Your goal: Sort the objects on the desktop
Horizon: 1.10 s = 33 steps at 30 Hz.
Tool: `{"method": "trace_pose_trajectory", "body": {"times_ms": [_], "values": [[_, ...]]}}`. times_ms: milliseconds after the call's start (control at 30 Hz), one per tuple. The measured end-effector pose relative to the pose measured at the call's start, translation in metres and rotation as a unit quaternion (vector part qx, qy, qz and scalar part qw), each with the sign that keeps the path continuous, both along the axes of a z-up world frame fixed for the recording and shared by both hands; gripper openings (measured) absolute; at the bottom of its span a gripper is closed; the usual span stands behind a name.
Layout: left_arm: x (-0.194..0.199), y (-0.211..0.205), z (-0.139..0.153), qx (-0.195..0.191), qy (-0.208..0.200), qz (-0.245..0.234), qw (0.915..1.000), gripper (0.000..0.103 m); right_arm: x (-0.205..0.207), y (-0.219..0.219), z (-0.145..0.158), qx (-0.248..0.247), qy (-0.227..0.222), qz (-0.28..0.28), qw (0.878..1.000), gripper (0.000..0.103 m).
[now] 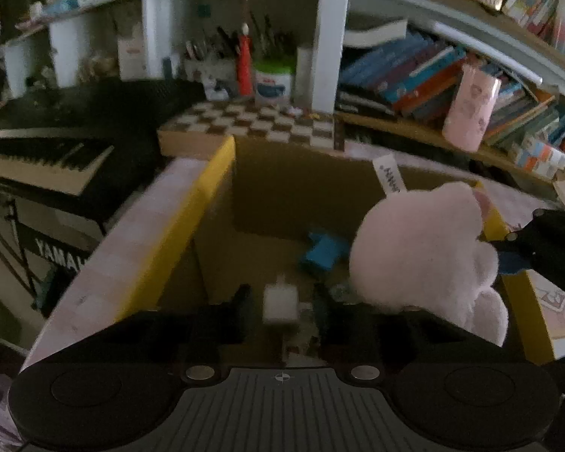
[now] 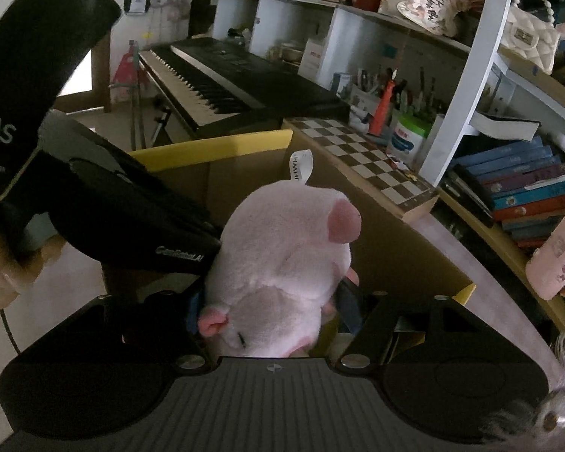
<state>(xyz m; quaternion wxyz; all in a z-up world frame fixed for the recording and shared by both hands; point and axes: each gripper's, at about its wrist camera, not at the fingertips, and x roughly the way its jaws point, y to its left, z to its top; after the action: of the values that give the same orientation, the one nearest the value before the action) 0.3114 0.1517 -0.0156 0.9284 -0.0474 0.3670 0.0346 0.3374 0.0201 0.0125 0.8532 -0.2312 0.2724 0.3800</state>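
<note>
The pink plush toy (image 2: pixel 282 260) hangs over the open cardboard box (image 1: pixel 267 203) with yellow flap edges, its white label sticking up. The right tool (image 2: pixel 273 301) has it between its fingers, the dark pads pressed against the toy's sides near the pink ear, so the grip looks firm.

In the left wrist view, the left tool (image 1: pixel 280 301) stands part open above the box's inside. A small white block (image 1: pixel 280 303) shows between its fingers, blurred; it seems free of the pads, though the view is too soft to be sure. A blue object (image 1: pixel 322 252) lies on the box floor beyond it, beside the toy.

The box sits on a pale pink worktop (image 1: pixel 132 233). Behind it lies a chessboard (image 1: pixel 252 120), with a keyboard instrument (image 2: pixel 222 83) to the left and shelves of books (image 2: pixel 523 184) to the right.
</note>
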Motion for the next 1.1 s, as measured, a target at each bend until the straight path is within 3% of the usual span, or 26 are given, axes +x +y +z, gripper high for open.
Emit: {"method": "trace_pose_trajectory", "body": {"times_ms": [67, 167, 433, 533, 567, 800, 1100], "values": [[-0.011, 0.002, 0.009, -0.008, -0.032, 0.007, 0.9994, 0.064, 0.000, 0.001, 0.001, 0.002, 0.000, 0.002, 1.000, 0.066], [-0.035, 0.003, 0.022, -0.006, -0.079, 0.028, 0.9965, 0.076, 0.003, 0.002, 0.007, 0.020, -0.004, -0.005, 1.000, 0.065], [-0.086, 0.016, 0.041, -0.009, -0.130, 0.082, 0.9881, 0.081, 0.023, 0.029, 0.009, 0.014, 0.003, 0.001, 1.000, 0.067], [-0.106, 0.024, 0.047, -0.031, -0.156, 0.104, 0.9818, 0.087, 0.026, 0.035, 0.011, 0.023, -0.006, -0.001, 1.000, 0.072], [-0.110, 0.026, 0.049, -0.033, -0.160, 0.108, 0.9805, 0.087, 0.025, 0.035, 0.014, 0.031, -0.011, -0.001, 0.999, 0.078], [-0.120, 0.033, 0.046, -0.034, -0.143, 0.113, 0.9827, 0.087, 0.009, 0.020, 0.032, 0.060, -0.030, -0.028, 0.997, 0.082], [-0.139, 0.017, 0.036, -0.042, -0.131, 0.061, 0.9886, 0.092, -0.047, -0.030, 0.046, 0.100, -0.056, -0.127, 0.985, 0.082]]}}
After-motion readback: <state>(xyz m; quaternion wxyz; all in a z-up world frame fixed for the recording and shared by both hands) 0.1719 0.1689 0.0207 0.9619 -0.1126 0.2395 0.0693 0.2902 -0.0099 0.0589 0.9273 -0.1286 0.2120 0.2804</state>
